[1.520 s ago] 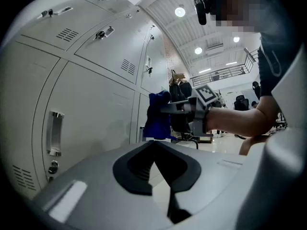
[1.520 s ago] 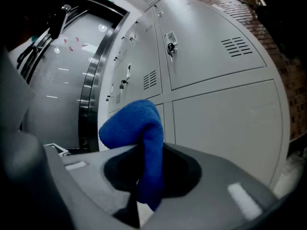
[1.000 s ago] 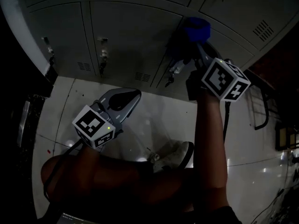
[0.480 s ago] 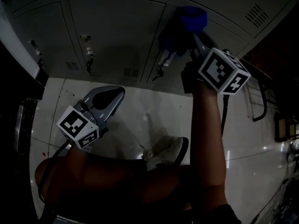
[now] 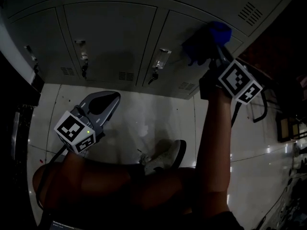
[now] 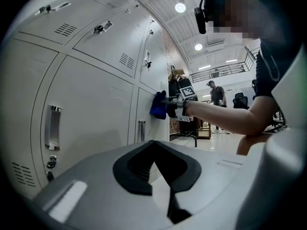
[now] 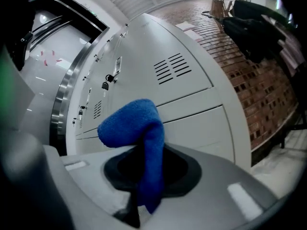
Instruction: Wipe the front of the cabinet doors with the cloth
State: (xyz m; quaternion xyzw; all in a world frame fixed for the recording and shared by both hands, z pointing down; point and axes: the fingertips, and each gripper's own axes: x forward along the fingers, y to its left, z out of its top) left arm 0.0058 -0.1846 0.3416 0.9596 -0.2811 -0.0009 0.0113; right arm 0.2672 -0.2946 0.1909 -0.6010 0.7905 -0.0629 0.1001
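A blue cloth [image 5: 211,42] is pressed against the grey cabinet doors [image 5: 110,37], held by my right gripper [image 5: 218,51], whose jaws are shut on it. The right gripper view shows the cloth [image 7: 136,143] folded over and hanging between the jaws in front of a louvred door [image 7: 192,85]. My left gripper [image 5: 103,102] hangs low over the floor, shut and holding nothing. From the left gripper view, the cloth [image 6: 158,105] and the right gripper [image 6: 173,102] appear far along the door row [image 6: 91,109].
The doors carry handles and small locks [image 5: 160,59]. A glossy white floor [image 5: 144,123] lies below. My shoe [image 5: 163,159] rests on it. A dark metal frame [image 5: 261,111] stands at the right beside a brick wall [image 7: 259,85]. A person [image 6: 217,95] stands in the far background.
My right gripper has slid the cloth to the right along the cabinet front, past a door handle. The left gripper has stayed low over the floor.
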